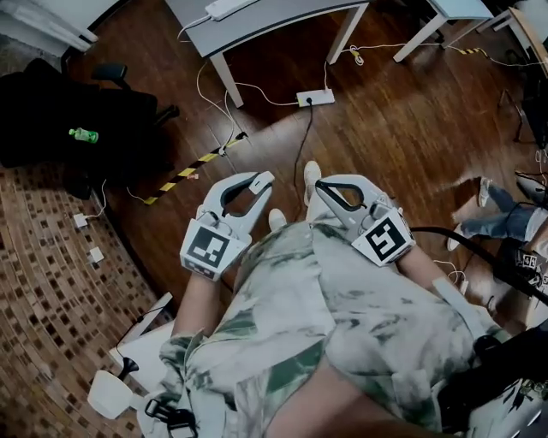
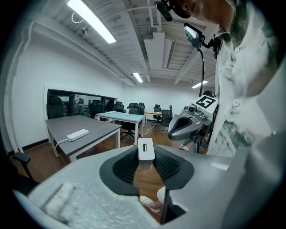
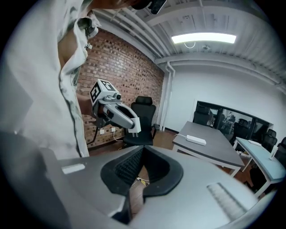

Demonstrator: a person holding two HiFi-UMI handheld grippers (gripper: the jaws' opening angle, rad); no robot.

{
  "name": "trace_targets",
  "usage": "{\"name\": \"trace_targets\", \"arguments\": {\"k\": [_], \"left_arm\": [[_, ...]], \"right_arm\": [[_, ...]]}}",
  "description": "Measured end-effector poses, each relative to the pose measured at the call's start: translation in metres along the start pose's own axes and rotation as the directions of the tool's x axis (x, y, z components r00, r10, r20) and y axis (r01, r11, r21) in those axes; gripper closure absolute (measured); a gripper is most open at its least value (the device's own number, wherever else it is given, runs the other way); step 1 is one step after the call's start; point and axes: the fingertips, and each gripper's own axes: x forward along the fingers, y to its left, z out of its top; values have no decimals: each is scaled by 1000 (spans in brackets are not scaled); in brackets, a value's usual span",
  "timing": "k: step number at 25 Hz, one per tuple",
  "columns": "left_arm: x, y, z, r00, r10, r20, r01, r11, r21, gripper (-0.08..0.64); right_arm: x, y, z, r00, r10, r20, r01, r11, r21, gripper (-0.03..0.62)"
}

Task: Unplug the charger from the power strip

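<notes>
A small white charger (image 2: 146,149) sits between the pads of my left gripper (image 2: 146,151), held up off the floor. The right gripper view shows the charger (image 3: 134,127) with its prongs bare at the tip of the left gripper (image 3: 132,124). In the head view the left gripper (image 1: 260,182) and right gripper (image 1: 320,185) hang side by side in front of the person's body. The right gripper (image 3: 143,148) has its tips together with nothing in them. A white power strip (image 1: 315,97) lies on the wooden floor ahead, with a black cable running from it.
A grey table (image 1: 282,15) stands beyond the strip and bears a second white power strip (image 1: 229,7). A black office chair (image 1: 51,111) with a green bottle (image 1: 83,134) is at the left. Yellow-black tape (image 1: 193,167) crosses the floor. Another person's legs (image 1: 505,218) are at the right.
</notes>
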Motion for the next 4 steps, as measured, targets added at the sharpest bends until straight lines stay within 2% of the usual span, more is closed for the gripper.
{"name": "trace_targets", "arguments": {"k": [4], "left_arm": [[31,29,-3,1000,-18,-5,18,999,-35,456]], "right_arm": [[14,-36,-16,1000,-15,-22,16,1000,18,586]]}}
